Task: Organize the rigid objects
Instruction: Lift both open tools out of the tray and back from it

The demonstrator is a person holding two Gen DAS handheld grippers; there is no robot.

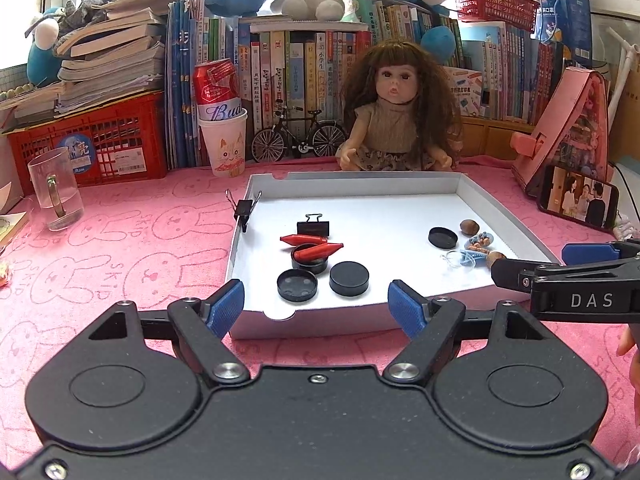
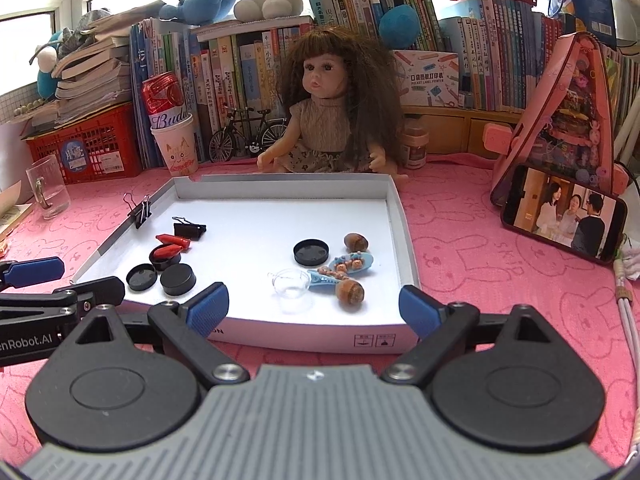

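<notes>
**Both my grippers held wide at the near edge of the white tray**

My left gripper [image 1: 316, 304] sits low in the frame of the left wrist view, its blue fingertips [image 1: 228, 300] spread wide and gripping nothing, just in front of the near wall of the white tray [image 1: 320, 324]. My right gripper [image 2: 314, 308] is likewise spread wide and empty in the lower centre of its own view, in front of the same near wall; in the left wrist view it enters from the right edge.

The tray rests on a pink cloth [image 1: 132, 248] and fills the middle of both frames. Toward its left side lie two red tubes [image 1: 316, 250], one resting across an open black cup [image 1: 310, 264]. Just below these sit a black lid [image 1: 297, 285], hollow side up, and a closed black disc [image 1: 349, 278], side by side. A black clip [image 1: 313, 227] stands just above the red tubes, and a second clip [image 1: 245, 210] is clamped on the tray's left wall.

Toward the tray's right side, in the right wrist view, lie another black lid [image 2: 311, 251], a brown nut [image 2: 356, 242] beside it, a blue hair clip [image 2: 352, 262] with small brown figures, a small clear cup [image 2: 291, 282], and a second nut [image 2: 350, 292] lowest in the group.

Behind the tray, centre frame, sits a doll [image 1: 394, 112]; a glass mug [image 1: 56, 188] stands at left and a phone [image 1: 578, 200] at right.
</notes>
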